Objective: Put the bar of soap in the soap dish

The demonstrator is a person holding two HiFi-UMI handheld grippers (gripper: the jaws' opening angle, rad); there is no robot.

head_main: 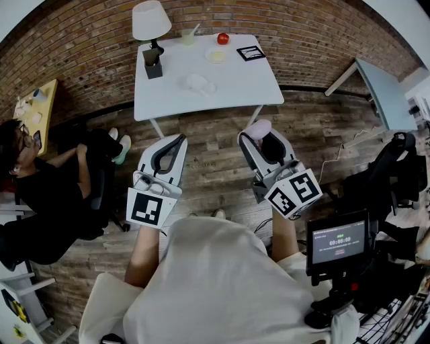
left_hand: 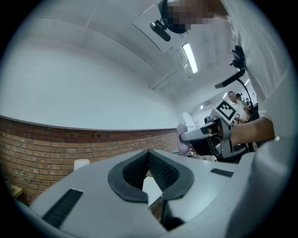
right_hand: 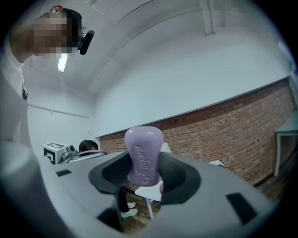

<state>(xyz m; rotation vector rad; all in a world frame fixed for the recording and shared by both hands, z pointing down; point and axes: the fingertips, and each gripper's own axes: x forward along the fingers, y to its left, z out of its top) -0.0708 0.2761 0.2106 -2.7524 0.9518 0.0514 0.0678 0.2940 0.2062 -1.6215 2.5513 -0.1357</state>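
**1. right gripper** [right_hand: 143,156]: jaws spread wide and clamped on the bar of soap [right_hand: 144,139]. Soap is lilac w/ rounded ends and stands on end btwn the pads. Its top half sticks out past the jaw tips, and embossed lettering runs down the face toward the camera. In head view the soap sits right of centre, in the air over the wood-plank floor [head_main: 215,154], below the worktop's near edge and not on it.

**2. left gripper** [head_main: 180,139]: jaws closed tip to tip, nothing btwn them. Left of centre in head view, abt level w/ the right gripper and apart from it.

**3. Marker cubes:** left cube [head_main: 146,208] and right cube [head_main: 293,193], one at the rear of each gripper by the person's forearms.

**4. White worktop** [head_main: 242,84], top centre of head view. On it:
- lamp [head_main: 150,20], white shade, upper left corner
- dark holder [head_main: 153,64], just below the lamp
- clear glass [head_main: 187,37]
- small pale round dish [head_main: 216,55]
- red round fruit [head_main: 223,39]
- black-framed square [head_main: 250,52], upper right
- white lumpy item [head_main: 198,84], mid-top
- Can't tell which of these is the soap dish.

**5. Surroundings:**
- brick wall [head_main: 80,40] across the top
- seated person in black [head_main: 40,195], left edge
- small wooden table [head_main: 37,101], upper left
- grey table [head_main: 383,84], upper right
- monitor [head_main: 339,242] on a stand, lower right
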